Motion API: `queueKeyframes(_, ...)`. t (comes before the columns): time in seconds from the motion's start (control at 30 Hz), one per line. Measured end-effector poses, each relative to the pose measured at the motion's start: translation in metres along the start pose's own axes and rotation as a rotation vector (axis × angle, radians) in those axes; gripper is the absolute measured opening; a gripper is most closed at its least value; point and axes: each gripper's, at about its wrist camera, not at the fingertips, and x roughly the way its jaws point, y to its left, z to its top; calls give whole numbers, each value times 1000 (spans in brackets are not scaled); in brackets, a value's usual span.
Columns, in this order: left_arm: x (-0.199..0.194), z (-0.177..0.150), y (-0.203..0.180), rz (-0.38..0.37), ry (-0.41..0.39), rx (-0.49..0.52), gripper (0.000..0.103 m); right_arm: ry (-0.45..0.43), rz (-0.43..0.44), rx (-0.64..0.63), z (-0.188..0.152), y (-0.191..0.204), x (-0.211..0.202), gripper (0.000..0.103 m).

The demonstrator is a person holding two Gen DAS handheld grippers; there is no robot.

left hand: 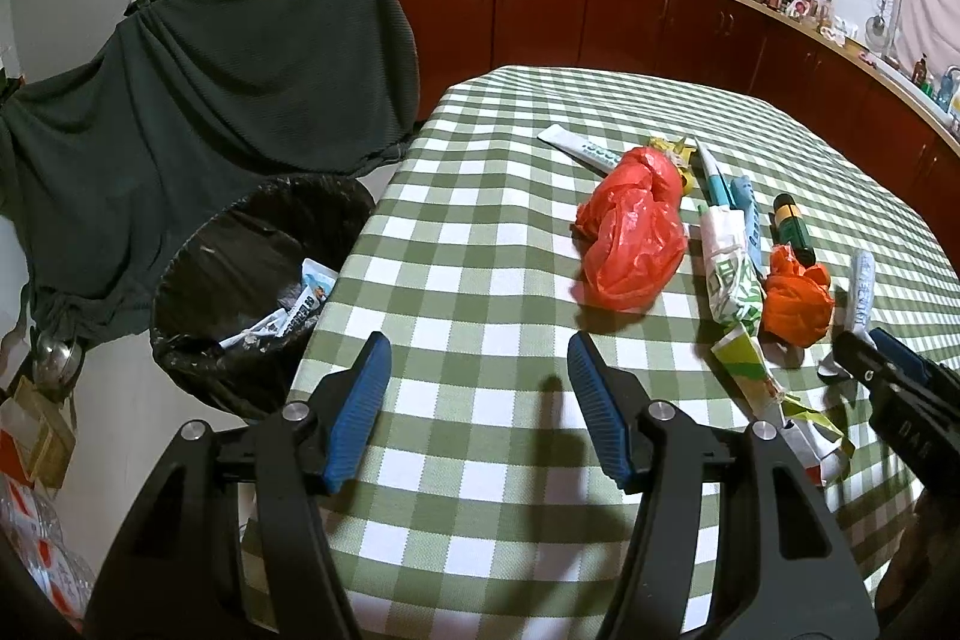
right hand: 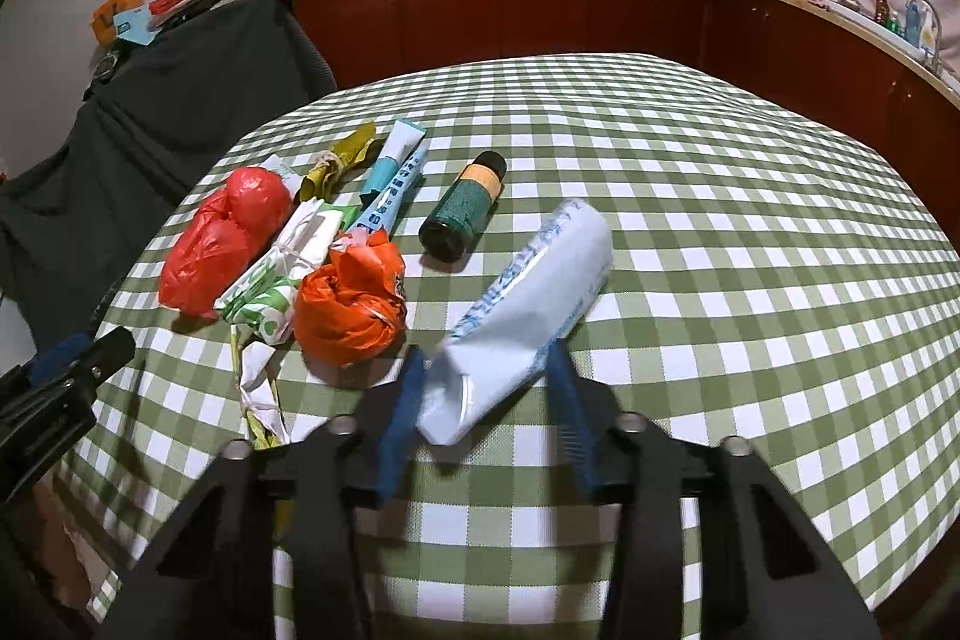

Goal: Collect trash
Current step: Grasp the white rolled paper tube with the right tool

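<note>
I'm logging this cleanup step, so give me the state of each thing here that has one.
Left gripper: open, empty, above the table edge.
Right gripper: shut on white packet, lifted, tilted.
Bin: open, black liner, some wrappers inside.
Green bottle: on its side, capped.
Red bag: crumpled, on the table.
Orange bag: balled up.

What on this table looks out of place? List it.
Litter clusters on the checked tablecloth: a red plastic bag, a crumpled orange bag, torn green-and-white wrappers, tubes, and a green bottle lying on its side. The right gripper grips a crushed white-blue wrapper.
</note>
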Motion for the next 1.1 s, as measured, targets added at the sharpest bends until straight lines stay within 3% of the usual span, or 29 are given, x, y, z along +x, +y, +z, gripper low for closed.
queueKeyframes(0.43, -1, 0, 1, 5, -3, 0, 60, 41, -34, -135, 11, -7, -1, 36)
queueKeyframes(0.5, -1, 0, 2, 7, -1, -1, 60, 59, -31, -141, 12, -4, 5, 40)
queueKeyframes(0.63, 0, 0, 6, 11, 2, -8, 60, 35, -59, -116, 14, -2, 6, 67)
queueKeyframes(0.83, 4, 1, 9, 6, 8, -17, 60, 28, -108, -68, 19, -8, 10, 68)
queueKeyframes(0.9, 6, 0, 9, 2, 12, -18, 60, 36, -114, -39, 20, -12, 13, 68)
queueKeyframes(0.93, 7, 0, 9, 0, 14, -18, 60, 34, -121, -26, 20, -14, 15, 63)
queueKeyframes(0.97, 8, 0, 9, -2, 16, -17, 60, 34, -126, -18, 21, -15, 16, 50)
queueKeyframes(1.03, 10, 0, 9, -3, 17, -16, 60, 43, -121, 0, 21, -18, 19, 40)
queueKeyframes(1.1, 11, -1, 7, -8, 20, -15, 60, 49, -109, 4, 22, -19, 21, 38)
